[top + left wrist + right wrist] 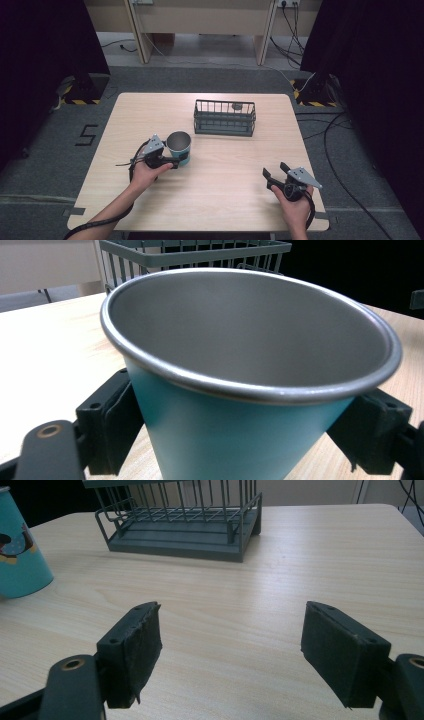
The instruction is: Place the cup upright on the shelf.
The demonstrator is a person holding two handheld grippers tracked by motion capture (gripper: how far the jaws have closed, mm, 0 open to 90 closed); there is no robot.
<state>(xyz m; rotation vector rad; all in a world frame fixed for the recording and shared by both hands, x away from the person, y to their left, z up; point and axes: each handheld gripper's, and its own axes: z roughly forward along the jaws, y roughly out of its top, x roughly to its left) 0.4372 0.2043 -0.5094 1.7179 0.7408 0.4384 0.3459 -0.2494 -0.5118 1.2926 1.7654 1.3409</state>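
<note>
With my left gripper [176,162] clamped on the cup [240,385] at centre frame, I should lift it straight and level toward the basket [224,118] at upper centre, my right gripper [272,176] idling wide open.

The cup [179,147] is a tapered metal one, teal on the outside with a bare steel inside and a rolled silver rim. It stands upright on the wooden table, left of the middle, mouth up and with nothing in it. In the right gripper view a small dark and white picture shows on its teal side [19,547]. A black pad presses against each side of its wall [235,435].
</note>
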